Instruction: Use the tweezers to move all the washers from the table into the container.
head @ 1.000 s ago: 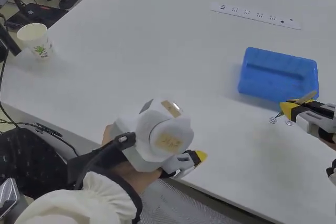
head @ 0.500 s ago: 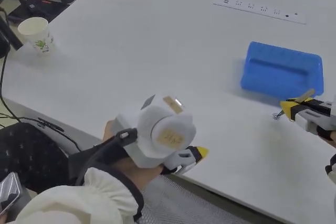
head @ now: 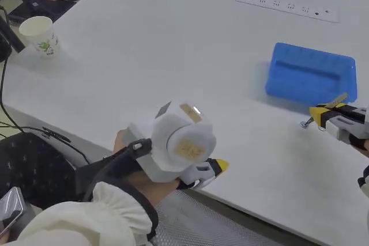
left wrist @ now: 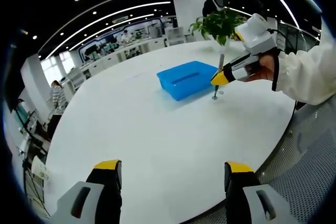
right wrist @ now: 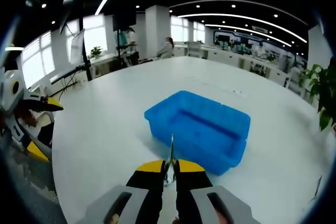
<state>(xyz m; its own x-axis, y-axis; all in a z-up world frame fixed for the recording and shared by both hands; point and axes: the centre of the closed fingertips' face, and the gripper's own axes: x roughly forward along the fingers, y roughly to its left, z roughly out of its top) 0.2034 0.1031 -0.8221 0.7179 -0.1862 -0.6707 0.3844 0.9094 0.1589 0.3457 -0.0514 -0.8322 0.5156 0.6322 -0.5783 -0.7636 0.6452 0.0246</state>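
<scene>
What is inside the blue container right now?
In the right gripper view the blue container shows a bare floor, with nothing lying on it. Its near wall hides the floor's front strip.

Your left claw (head: pixel 214 169) hangs near and left, jaws wide apart, your hand (head: pixel 137 184) behind it. Your right claw (head: pixel 320 113) sits further out at the right, jaws pinched shut on tweezers (right wrist: pixel 171 150).

Blue container (head: pixel 311 76), white table (head: pixel 161 38), silvery tweezers (right wrist: pixel 171 149), white paper cup (head: pixel 38 34) (green leaf print), yellow-tipped left gripper (left wrist: pixel 173 167).
</scene>
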